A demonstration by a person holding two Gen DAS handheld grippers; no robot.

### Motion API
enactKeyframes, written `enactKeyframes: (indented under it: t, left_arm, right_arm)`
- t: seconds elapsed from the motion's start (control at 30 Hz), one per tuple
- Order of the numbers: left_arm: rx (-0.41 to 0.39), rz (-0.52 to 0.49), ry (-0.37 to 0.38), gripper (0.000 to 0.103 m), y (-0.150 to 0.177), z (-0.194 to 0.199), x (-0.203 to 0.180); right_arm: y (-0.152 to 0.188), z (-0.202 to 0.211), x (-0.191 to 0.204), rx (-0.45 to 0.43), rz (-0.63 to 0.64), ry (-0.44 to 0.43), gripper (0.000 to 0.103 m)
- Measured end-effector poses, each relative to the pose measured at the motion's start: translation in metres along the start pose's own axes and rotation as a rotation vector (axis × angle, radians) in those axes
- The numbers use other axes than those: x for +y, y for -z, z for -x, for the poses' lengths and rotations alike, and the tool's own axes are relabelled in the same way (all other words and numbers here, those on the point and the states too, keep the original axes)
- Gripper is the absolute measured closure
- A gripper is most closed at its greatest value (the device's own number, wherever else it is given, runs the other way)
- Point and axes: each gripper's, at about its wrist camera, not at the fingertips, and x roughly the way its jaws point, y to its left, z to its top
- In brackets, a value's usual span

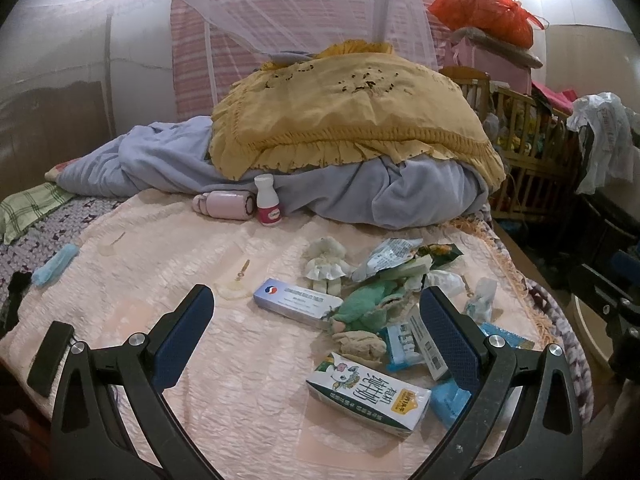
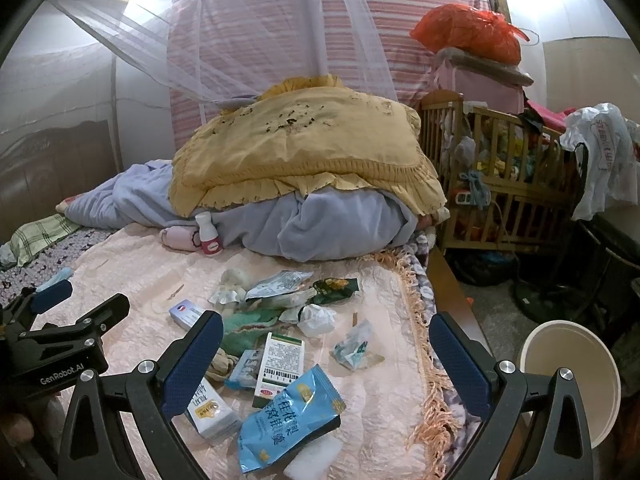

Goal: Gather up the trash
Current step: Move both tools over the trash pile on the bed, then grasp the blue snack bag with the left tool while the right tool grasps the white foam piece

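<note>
Trash lies scattered on the pink bedspread [image 1: 160, 280]. In the left wrist view I see a milk carton [image 1: 368, 394], a blue-white box [image 1: 298, 303], a green cloth [image 1: 366, 306], wrappers [image 1: 390, 258] and crumpled tissue [image 1: 442, 280]. My left gripper [image 1: 316, 334] is open above the bed, empty. In the right wrist view a blue snack packet [image 2: 288, 416] lies nearest, with a white-green box [image 2: 280, 364], a crumpled tissue [image 2: 316, 320], a clear wrapper [image 2: 356, 346] and the milk carton [image 2: 210, 414]. My right gripper [image 2: 326, 356] is open and empty above them. The left gripper [image 2: 52, 340] shows at the left.
A white bin [image 2: 572, 380] stands on the floor right of the bed. A yellow pillow [image 1: 340, 120] on a blue blanket [image 1: 400, 192], a pink bottle [image 1: 226, 204] and a small white bottle [image 1: 267, 200] sit at the back. A wooden crib [image 2: 500, 176] is at right.
</note>
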Motion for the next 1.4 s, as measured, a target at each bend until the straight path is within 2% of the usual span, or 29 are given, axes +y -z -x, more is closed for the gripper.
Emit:
enactKeyframes:
  t: [0.93,1.13,1.27,1.37,1.4]
  left_arm:
    - [0.017,0.005,0.006,0.000,0.010,-0.005,-0.003]
    - [0.066,0.019,0.030,0.000,0.020,-0.011,0.010]
    - [0.149,0.012,0.058,0.000,0.036,-0.021,0.022]
    - [0.188,0.002,0.066,0.000,0.046,-0.025,0.027]
    - [0.204,-0.003,0.070,0.000,0.051,-0.027,0.028]
  right_arm:
    - [0.004,0.000,-0.006,0.014,-0.007,-0.007,0.001]
    - [0.013,-0.007,-0.024,0.069,-0.018,0.003,0.001]
    - [0.025,-0.017,-0.039,0.134,-0.044,-0.016,0.001]
    - [0.038,-0.025,-0.045,0.185,-0.049,-0.050,0.010]
    - [0.046,-0.029,-0.046,0.215,-0.049,-0.064,0.017]
